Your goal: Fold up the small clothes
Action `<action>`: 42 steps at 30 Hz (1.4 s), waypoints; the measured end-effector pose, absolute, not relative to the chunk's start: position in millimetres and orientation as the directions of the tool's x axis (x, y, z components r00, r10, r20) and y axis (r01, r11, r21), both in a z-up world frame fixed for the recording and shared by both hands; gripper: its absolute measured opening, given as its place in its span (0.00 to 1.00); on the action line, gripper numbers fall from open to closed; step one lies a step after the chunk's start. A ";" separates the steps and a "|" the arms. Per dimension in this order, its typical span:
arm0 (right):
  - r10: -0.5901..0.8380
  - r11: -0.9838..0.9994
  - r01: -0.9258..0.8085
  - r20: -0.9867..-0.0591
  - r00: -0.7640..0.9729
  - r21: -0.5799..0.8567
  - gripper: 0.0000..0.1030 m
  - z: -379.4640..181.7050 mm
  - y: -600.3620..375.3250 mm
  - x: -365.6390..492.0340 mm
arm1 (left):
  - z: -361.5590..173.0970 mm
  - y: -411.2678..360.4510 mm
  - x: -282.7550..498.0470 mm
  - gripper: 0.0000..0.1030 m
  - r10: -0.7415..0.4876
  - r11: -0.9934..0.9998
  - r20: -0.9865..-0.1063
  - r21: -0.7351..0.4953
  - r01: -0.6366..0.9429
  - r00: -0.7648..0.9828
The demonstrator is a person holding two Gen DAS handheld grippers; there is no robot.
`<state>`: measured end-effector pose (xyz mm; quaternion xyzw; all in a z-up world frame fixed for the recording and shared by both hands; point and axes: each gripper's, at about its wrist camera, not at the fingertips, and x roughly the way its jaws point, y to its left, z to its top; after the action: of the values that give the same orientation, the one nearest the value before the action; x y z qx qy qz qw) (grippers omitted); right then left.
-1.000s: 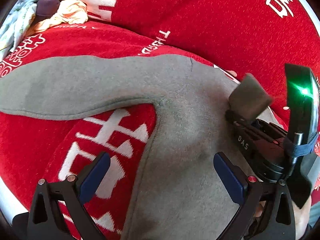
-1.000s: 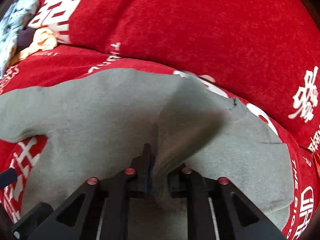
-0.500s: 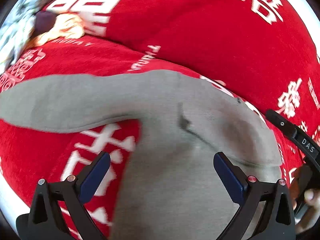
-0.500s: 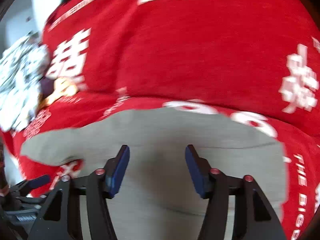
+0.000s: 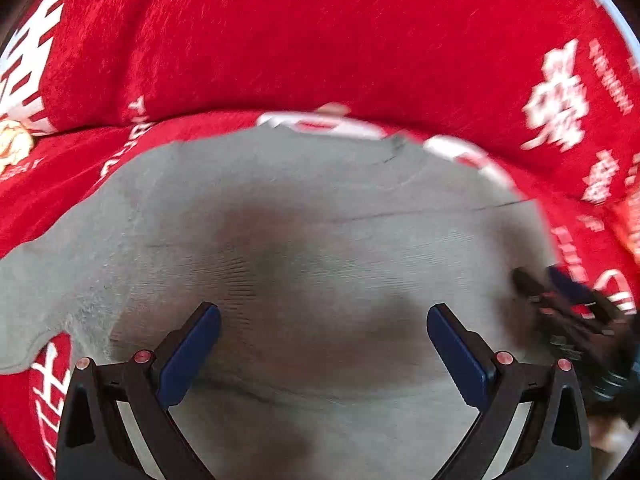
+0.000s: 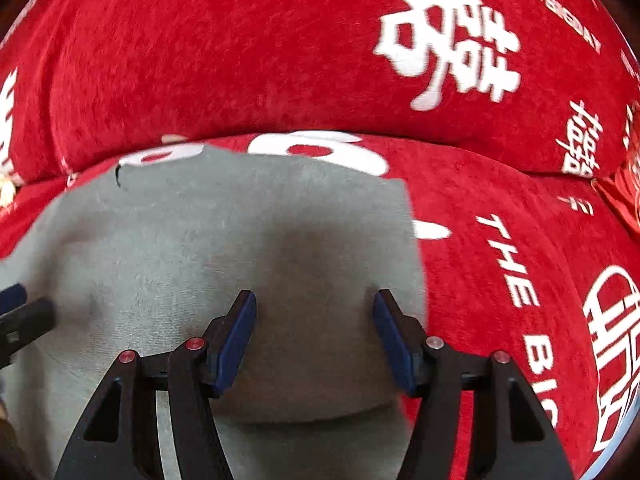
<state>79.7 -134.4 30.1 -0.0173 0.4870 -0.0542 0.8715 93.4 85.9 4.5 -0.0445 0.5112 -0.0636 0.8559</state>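
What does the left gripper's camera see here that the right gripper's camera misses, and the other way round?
Only the left wrist view shows the grey garment's part trailing off to the left, a pale yellowish bundle at the left edge, and the right gripper at its right side. Only the right wrist view shows the garment's straight right edge and a large white character on the backrest. Both show the garment lying on the red printed cover, and each camera's own gripper, left and right, open above it.

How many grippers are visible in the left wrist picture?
2: the left gripper open over the grey garment; the right gripper blurred at the garment's right edge.
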 end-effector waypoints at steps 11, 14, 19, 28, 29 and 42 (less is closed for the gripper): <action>-0.025 0.996 -0.052 -0.826 0.563 -0.066 0.66 37.1 -87.2 83.4 | 13.3 129.4 71.2 1.00 -0.095 0.991 -0.853 -0.130 -0.031 0.514; -0.010 0.996 -0.069 -0.825 0.565 -0.059 0.66 39.8 -79.0 66.6 | 12.2 112.4 64.0 1.00 -0.086 0.996 -0.854 -0.090 0.017 0.513; -0.033 0.990 -0.094 -0.834 0.551 -0.101 0.66 36.0 -66.9 35.7 | -0.6 103.1 48.7 1.00 -0.033 0.999 -0.868 -0.027 0.020 0.495; 0.006 0.987 -0.135 -0.830 0.557 -0.084 0.75 35.0 -71.1 -41.1 | -4.9 113.1 -9.9 1.00 -0.044 0.998 -0.857 -0.013 0.063 0.513; 0.012 0.987 -0.137 -0.827 0.562 -0.078 0.75 35.3 -72.7 -47.1 | -5.1 114.4 -15.2 1.00 -0.048 0.998 -0.856 -0.015 0.067 0.515; 0.007 0.983 -0.156 -0.834 0.551 -0.095 0.78 35.9 -81.8 -110.6 | 2.6 144.4 -71.0 1.00 -0.095 0.995 -0.844 -0.093 0.031 0.527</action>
<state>-110.6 -81.8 35.9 -0.0793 0.4715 0.0464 0.8771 -71.0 144.4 2.6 -0.0329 0.4848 -0.0363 0.8732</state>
